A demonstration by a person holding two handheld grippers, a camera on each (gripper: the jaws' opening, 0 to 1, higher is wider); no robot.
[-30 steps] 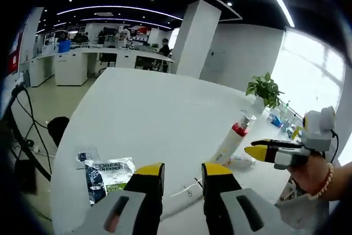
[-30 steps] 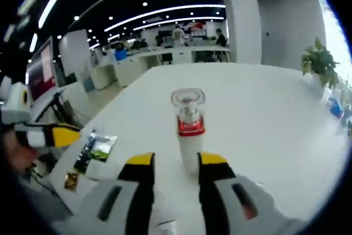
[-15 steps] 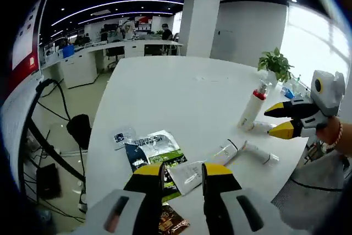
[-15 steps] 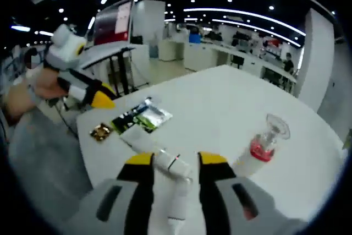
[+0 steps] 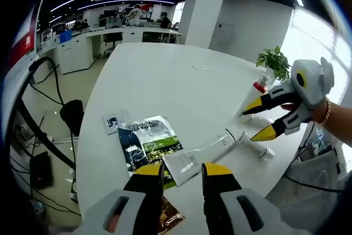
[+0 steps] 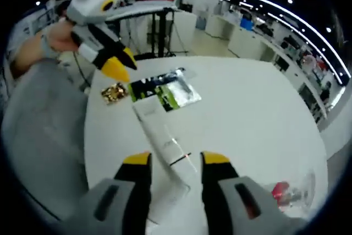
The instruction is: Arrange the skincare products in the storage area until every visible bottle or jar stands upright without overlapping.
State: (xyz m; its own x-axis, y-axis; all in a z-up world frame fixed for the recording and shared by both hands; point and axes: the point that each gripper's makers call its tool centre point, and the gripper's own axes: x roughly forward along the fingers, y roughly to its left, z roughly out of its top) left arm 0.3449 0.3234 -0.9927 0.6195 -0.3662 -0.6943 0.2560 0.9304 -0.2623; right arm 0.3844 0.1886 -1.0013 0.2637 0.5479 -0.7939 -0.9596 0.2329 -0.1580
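Just ahead of the left gripper (image 5: 183,175), on the white table (image 5: 165,81), a white squeeze tube (image 5: 201,155) is seen lying flat, its crimped flat end nearest the yellow fingertips and its capped end pointing away. The same tube is seen between and just beyond the tips of the right gripper (image 6: 176,160), which is held parted and empty over it; whether the tube is touched there cannot be told, the near end being blurred. The left gripper's jaws are likewise apart with nothing between them.

Beyond the tube's cap, a small clear bottle (image 5: 256,149) lies on its side, and farther off a white pump bottle with a red collar (image 5: 254,96) is standing upright. Beside the tube, a green and dark sachet (image 5: 146,144) and a gold foil packet (image 6: 114,92) lie flat.

The tube is judged light and soft-walled: it would be dented and product pushed toward the cap if squeezed at mid-body. A hold near the stiff shoulder just behind the cap is advised, the tube then being tipped up onto its flat cap, since the crimped end offers no footing. Its glossy skin is likely to slip, so a square, firm pinch is called for. The small clear bottle looks rigid and light, and it may roll when nudged; it is best taken across its body.
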